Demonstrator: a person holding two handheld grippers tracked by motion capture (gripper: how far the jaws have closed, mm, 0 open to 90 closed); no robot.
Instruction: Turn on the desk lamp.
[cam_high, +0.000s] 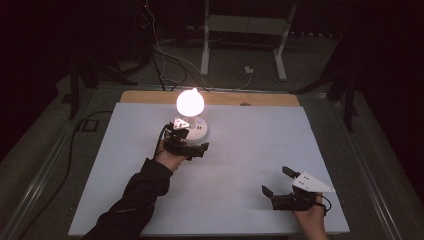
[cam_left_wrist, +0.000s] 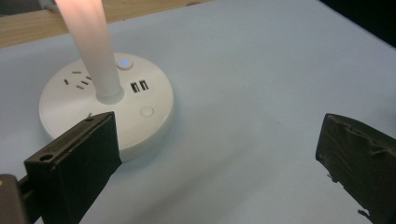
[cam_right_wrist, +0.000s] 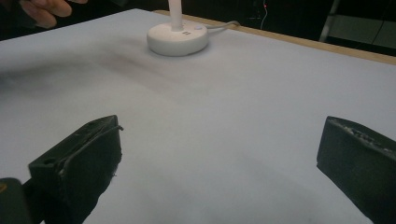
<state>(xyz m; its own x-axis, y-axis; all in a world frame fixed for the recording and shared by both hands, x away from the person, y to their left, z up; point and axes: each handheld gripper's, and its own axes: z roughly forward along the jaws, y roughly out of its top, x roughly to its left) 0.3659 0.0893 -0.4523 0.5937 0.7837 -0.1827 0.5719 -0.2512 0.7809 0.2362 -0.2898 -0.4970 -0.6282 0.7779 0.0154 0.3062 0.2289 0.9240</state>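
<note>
Just above centre of the high view, a lit lamp (cam_high: 190, 102) rises from its smooth round white plastic base (cam_high: 199, 131) on the matte pale table (cam_high: 260, 150). Beside it, the left gripper (cam_high: 192, 150) has its blocky black jaws spread, nothing between them. At lower right, the right gripper (cam_high: 275, 181) gapes likewise.

A pale sheet (cam_high: 250, 165) covers nearly the whole table (cam_high: 150, 96), whose bare wood shows only as a strip along the far edge. On the sheet, toward its far left part, stands a lit lamp (cam_high: 190, 102) on a round white base (cam_high: 199, 131) with sockets and buttons.
</note>
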